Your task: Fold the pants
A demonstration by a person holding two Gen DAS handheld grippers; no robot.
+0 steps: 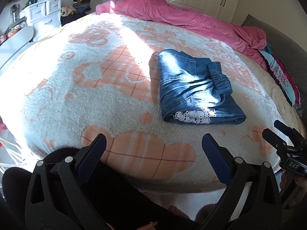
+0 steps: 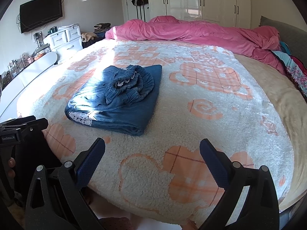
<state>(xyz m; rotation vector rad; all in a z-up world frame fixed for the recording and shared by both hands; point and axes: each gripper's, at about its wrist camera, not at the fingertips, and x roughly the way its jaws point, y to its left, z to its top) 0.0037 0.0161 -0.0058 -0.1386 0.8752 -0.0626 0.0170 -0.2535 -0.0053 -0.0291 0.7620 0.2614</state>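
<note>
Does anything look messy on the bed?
A little. The folded pants have their stretchy waistband bunched up on top, not flat, and white lace pokes out of the near edge. Behind them, the pink blanket lies crumpled.

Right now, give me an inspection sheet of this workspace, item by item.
Surface: bed blanket, white with orange checks, sunlit at left.
Job's things: blue pants folded into a bundle, waistband bunched on top, white lace at the near edge.
Clutter: pink quilt heaped along the far side.
Grippers: left gripper and right gripper open, empty, off the pants.
Cables: wires hang under the TV.
Surroundings: white wardrobe, white drawers.
</note>
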